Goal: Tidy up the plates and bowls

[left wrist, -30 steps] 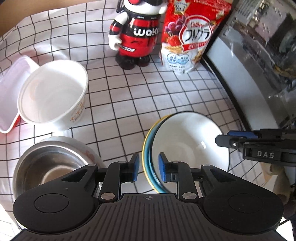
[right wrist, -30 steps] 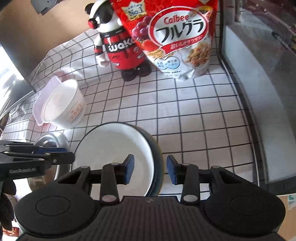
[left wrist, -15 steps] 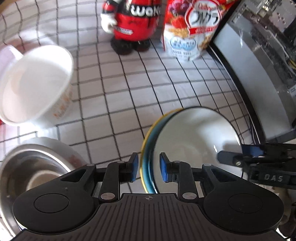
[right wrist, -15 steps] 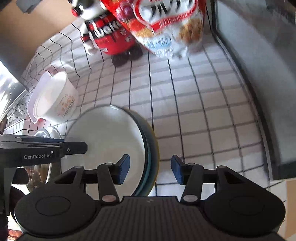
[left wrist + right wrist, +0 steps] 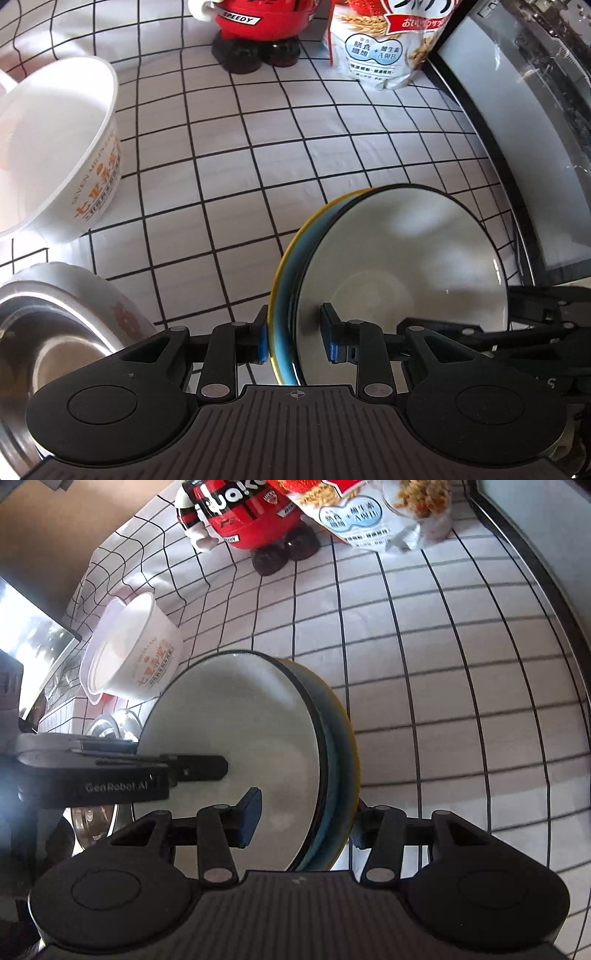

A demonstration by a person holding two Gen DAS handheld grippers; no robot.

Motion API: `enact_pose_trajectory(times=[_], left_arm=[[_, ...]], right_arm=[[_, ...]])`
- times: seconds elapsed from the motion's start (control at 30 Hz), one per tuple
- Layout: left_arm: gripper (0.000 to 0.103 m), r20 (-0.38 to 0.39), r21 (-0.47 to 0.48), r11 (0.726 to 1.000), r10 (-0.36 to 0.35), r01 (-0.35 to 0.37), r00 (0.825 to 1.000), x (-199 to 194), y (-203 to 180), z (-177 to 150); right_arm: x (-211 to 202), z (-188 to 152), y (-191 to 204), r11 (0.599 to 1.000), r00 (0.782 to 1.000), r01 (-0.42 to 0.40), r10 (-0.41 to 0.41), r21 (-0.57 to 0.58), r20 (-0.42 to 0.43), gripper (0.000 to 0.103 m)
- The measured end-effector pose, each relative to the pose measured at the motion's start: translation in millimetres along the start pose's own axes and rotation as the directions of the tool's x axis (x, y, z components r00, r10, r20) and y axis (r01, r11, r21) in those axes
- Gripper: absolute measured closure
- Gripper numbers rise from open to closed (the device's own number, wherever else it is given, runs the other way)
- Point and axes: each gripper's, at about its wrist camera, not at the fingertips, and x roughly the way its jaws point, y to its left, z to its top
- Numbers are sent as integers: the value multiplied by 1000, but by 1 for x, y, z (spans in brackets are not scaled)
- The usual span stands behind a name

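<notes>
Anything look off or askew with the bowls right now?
The nested bowl stack looks tipped steeply, almost on edge, not flat on the checked tablecloth, straddled at opposite rims by the left gripper and right gripper. Nothing spilled.

Bowls near, groceries far

Stacked bowls (image 5: 402,266) sit near right; paper bowl (image 5: 55,147) left, metal bowl (image 5: 48,332) nearer; figurine (image 5: 258,33) and cereal bag (image 5: 384,48) far.

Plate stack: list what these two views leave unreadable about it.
- Plate stack: the count; both views show only overlapping rim edges.
- Underside support: hidden by the stack itself.
- Left gripper: inner pad contact unclear.
- Right gripper: outer finger mostly hidden behind the rims.
- Steel bowl: cut off by the left view's edge.
</notes>
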Motion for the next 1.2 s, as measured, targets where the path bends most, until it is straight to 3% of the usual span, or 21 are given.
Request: enact_pose_trajectory(times=[0.3, 0.5, 0.7, 0.93, 1.2], left_arm=[[73, 61, -106, 994, 19, -13, 998, -1, 22, 23], [73, 86, -114, 993, 18, -8, 996, -3, 26, 28], [77, 94, -135, 990, -19, 32, 995, -2, 28, 26], [81, 133, -149, 989, -4, 24, 991, -16, 30, 22], [80, 204, -179, 983, -10, 47, 979, -51, 37, 8]], right_arm=[[18, 40, 3, 999, 1000, -19, 20, -37, 20, 54], [25, 59, 11, 995, 997, 26, -20, -95, 68, 54], [30, 56, 4, 995, 998, 38, -33, -89, 54, 55], [21, 51, 5, 996, 998, 33, -28, -88, 57, 55], [-12, 51, 17, 981, 982, 123, -98, -148, 163, 53]])
